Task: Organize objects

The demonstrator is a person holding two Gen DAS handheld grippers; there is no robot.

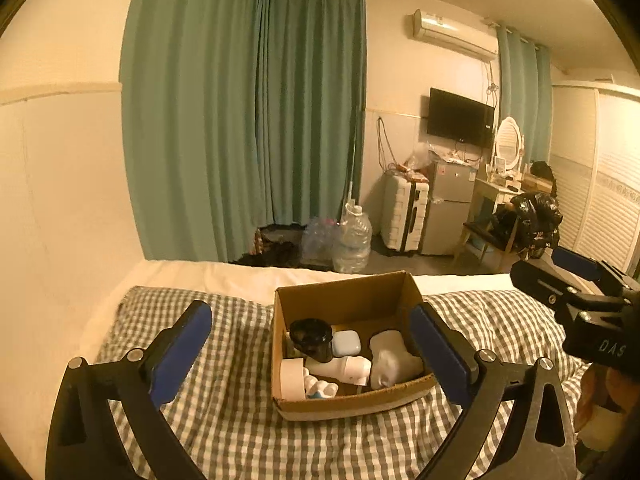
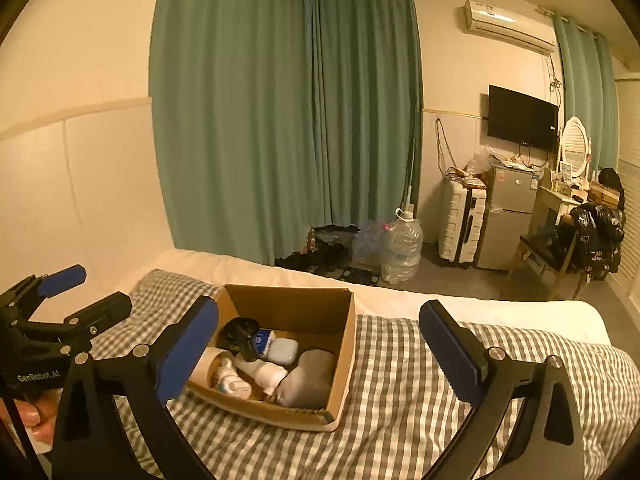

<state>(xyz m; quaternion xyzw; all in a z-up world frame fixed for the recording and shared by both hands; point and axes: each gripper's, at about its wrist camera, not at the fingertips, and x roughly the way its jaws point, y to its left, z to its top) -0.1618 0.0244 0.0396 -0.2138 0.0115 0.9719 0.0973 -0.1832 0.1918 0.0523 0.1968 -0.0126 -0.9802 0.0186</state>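
Observation:
An open cardboard box point(image 1: 344, 296) sits on the checkered bed cover point(image 1: 224, 432). It holds a black cup point(image 1: 311, 338), a pale blue case point(image 1: 346, 342), a white bottle point(image 1: 340, 367), a roll of tape point(image 1: 291, 378) and a white padded item point(image 1: 394, 358). My left gripper point(image 1: 312, 344) is open and empty, hovering in front of the box. My right gripper point(image 2: 320, 344) is open and empty, above the box point(image 2: 316, 312) and the cover point(image 2: 400, 400) to its right. The right gripper also shows at the left wrist view's right edge point(image 1: 576, 276), and the left gripper at the right wrist view's left edge point(image 2: 80, 296).
A white sheet point(image 2: 480, 308) covers the bed's far edge. Beyond it stand green curtains point(image 1: 248, 120), water jugs point(image 1: 354, 240), a suitcase point(image 1: 404, 216), a small fridge point(image 1: 450, 208), a wall TV point(image 1: 460, 118) and a chair with black bags point(image 1: 528, 224).

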